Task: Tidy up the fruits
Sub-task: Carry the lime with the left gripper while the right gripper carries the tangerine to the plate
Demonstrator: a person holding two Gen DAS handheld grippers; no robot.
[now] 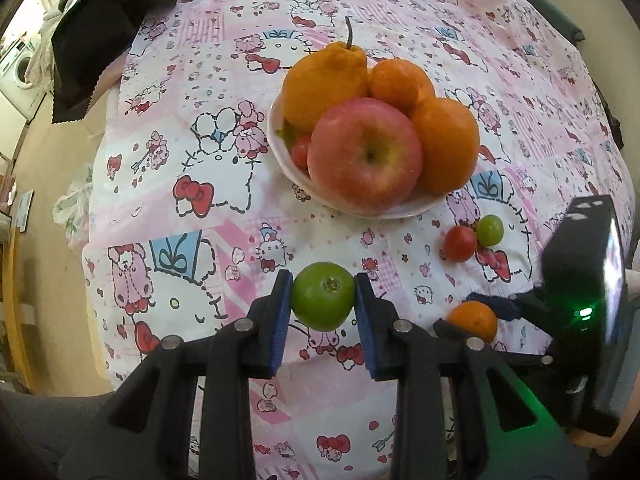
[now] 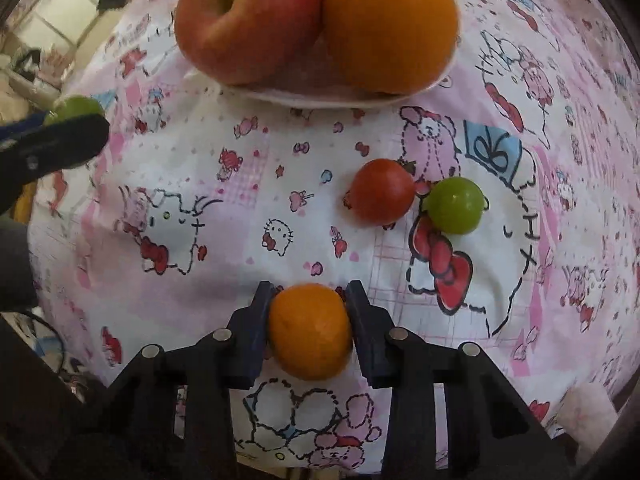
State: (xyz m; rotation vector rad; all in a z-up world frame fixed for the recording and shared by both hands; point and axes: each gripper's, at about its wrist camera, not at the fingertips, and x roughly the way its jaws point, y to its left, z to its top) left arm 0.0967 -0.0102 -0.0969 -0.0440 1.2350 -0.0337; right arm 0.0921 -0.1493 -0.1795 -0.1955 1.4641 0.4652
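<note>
The left gripper (image 1: 323, 300) clamps a green fruit (image 1: 322, 295) between its blue pads; beyond the jaws a white bowl (image 1: 404, 210) holds a red apple (image 1: 366, 155) and oranges; right of the jaws lie a small tomato (image 1: 460, 243) touching a green ball-shaped fruit (image 1: 489, 230); the right gripper (image 1: 472, 318) grips a small orange (image 1: 474, 320).

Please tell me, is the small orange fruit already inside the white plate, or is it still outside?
Outside. The small orange fruit sits between the right claw's pads over the tablecloth, apart from the white plate.
</note>
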